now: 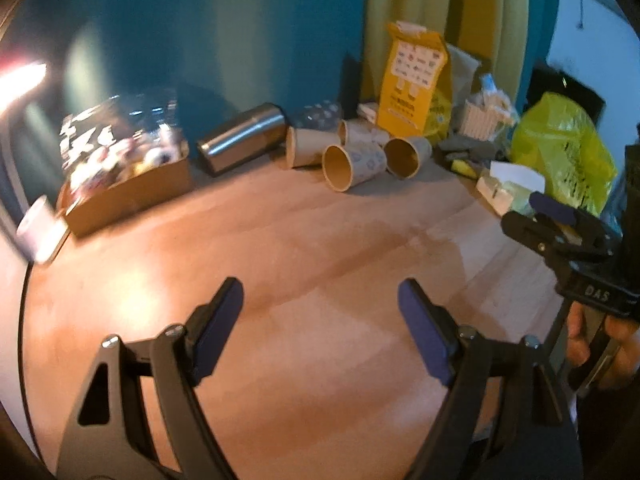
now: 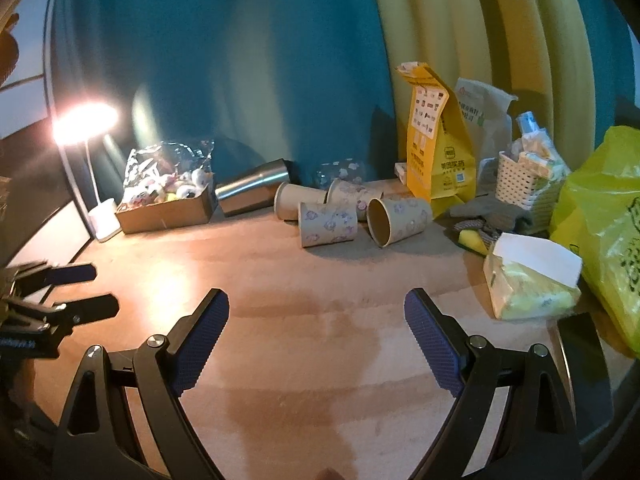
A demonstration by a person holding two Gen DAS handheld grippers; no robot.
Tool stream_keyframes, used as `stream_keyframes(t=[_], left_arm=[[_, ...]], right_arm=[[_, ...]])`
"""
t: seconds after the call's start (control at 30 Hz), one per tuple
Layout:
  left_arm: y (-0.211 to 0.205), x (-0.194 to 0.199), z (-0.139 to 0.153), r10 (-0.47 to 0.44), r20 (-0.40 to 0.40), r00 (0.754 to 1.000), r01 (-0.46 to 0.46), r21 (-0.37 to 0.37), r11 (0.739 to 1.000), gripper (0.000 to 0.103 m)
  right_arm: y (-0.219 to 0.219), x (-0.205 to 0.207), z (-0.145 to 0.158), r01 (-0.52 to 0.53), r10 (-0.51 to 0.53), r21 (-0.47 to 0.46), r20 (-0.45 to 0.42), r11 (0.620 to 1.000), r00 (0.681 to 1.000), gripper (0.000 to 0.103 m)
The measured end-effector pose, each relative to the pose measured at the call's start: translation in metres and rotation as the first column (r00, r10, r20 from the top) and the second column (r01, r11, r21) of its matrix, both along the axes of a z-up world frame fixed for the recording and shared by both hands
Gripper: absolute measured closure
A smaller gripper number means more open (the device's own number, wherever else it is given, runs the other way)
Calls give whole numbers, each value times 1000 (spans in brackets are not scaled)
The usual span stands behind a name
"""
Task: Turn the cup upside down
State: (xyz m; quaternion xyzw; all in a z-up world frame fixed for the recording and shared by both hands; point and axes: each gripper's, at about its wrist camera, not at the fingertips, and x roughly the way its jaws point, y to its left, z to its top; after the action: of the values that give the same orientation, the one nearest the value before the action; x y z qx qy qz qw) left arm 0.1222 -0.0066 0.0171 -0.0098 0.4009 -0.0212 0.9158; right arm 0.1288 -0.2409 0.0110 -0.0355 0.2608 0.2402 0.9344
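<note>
- Nearest, the right gripper (image 2: 316, 320) hangs over the bare counter (image 2: 320, 360) with its jaws spread wide and nothing between them.
- The left gripper (image 1: 320, 304) is likewise wide apart and empty; in the right wrist view it shows at about 9 o'clock, low over the counter edge.
- Further off, at about 12 o'clock from both grippers, a cluster of paper cups (image 2: 328, 216) lies on its side near the blue wall (image 2: 240, 60); the closest one, the open-mouthed cup (image 2: 398, 218), points its rim toward the camera.
- Just beside the cups, at 11 o'clock, a steel tumbler (image 2: 252, 190) lies tipped over, and past it a cardboard tray (image 2: 168, 210) of wrapped bits.
- At 1 o'clock stands a yellow paper bag (image 2: 438, 148), with a green plastic bag (image 2: 604, 220) at 3 o'clock.
- Progress, as I judge it: nothing is flipped yet. No cup is held or standing mouth down; the reach, the grasp, the turn and the setting down all remain.
</note>
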Motion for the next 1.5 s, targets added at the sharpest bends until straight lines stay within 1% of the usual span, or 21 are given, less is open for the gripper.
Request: stream_keyframes(t=[0.03, 0.07, 0.2, 0.33, 0.4, 0.47, 0.6, 0.67, 0.77, 0.83, 0.9, 0.97, 1.03, 1.13, 1.17, 1.27, 1.33, 1.37, 1.43, 1.5], left_arm=[[0, 16, 0, -20, -17, 1000, 21, 17, 1000, 22], [0, 34, 1, -50, -32, 998, 51, 43, 998, 22], [0, 103, 5, -141, -82, 987, 150, 120, 981, 22], [-2, 179, 4, -224, -136, 965, 246, 177, 953, 22], [-4, 216, 0, -266, -172, 948, 298, 195, 934, 22], [-5, 250, -4, -280, -205, 938, 323, 222, 920, 22], [-7, 305, -5, -320, -233, 919, 372, 232, 899, 22], [-10, 326, -5, -326, -234, 916, 379, 241, 893, 22], [-11, 360, -9, -344, -246, 906, 399, 229, 888, 22], [-11, 383, -15, -347, -254, 903, 405, 231, 885, 22], [-13, 405, -24, -358, -276, 892, 421, 216, 881, 22], [-13, 422, -35, -364, -300, 882, 432, 203, 879, 22], [-16, 439, -49, -360, -329, 873, 438, 204, 876, 22], [-20, 456, -67, -335, -362, 870, 431, 227, 873, 22], [-19, 461, -71, -331, -375, 866, 431, 224, 874, 22], [-20, 470, -84, -317, -409, 855, 434, 234, 870, 22], [-22, 473, -93, -315, -426, 848, 446, 252, 859, 22], [-23, 474, -96, -315, -427, 847, 449, 259, 855, 23], [-25, 475, -100, -323, -425, 846, 458, 267, 848, 30], [-28, 475, -101, -333, -417, 845, 465, 268, 844, 31]], right_arm=[[-1, 9, -1, 4, -4, -2, -2, 1000, 1000, 11], [-1, 17, 1, 9, -8, -25, 17, 1000, 1000, 11], [-12, 55, -4, 34, -34, -7, -33, 999, 999, 11], [-20, 93, -7, 65, -65, -11, -76, 998, 995, 11], [-22, 113, -6, 83, -84, -14, -101, 996, 991, 11], [-24, 130, -6, 97, -98, -14, -132, 995, 986, 11], [-22, 161, -1, 113, -113, -5, -165, 994, 980, 11], [-20, 174, -2, 118, -116, 0, -185, 993, 976, 11], [-19, 190, 1, 120, -117, 3, -181, 993, 977, 11], [-19, 199, -3, 125, -121, 6, -194, 992, 974, 11], [-21, 208, -6, 133, -128, 11, -206, 991, 970, 11], [-23, 217, -12, 144, -135, 20, -229, 989, 964, 11], [-25, 227, -17, 151, -139, 31, -248, 988, 959, 11], [-26, 234, -22, 151, -137, 33, -255, 988, 957, 11], [-26, 236, -23, 148, -134, 33, -257, 988, 957, 11], [-25, 240, -27, 144, -130, 34, -264, 989, 956, 11], [-26, 241, -30, 146, -130, 39, -271, 989, 954, 11], [-25, 243, -31, 147, -131, 38, -271, 988, 954, 11], [-26, 243, -33, 149, -133, 37, -272, 988, 953, 11], [-24, 241, -34, 151, -135, 37, -274, 988, 952, 11]])
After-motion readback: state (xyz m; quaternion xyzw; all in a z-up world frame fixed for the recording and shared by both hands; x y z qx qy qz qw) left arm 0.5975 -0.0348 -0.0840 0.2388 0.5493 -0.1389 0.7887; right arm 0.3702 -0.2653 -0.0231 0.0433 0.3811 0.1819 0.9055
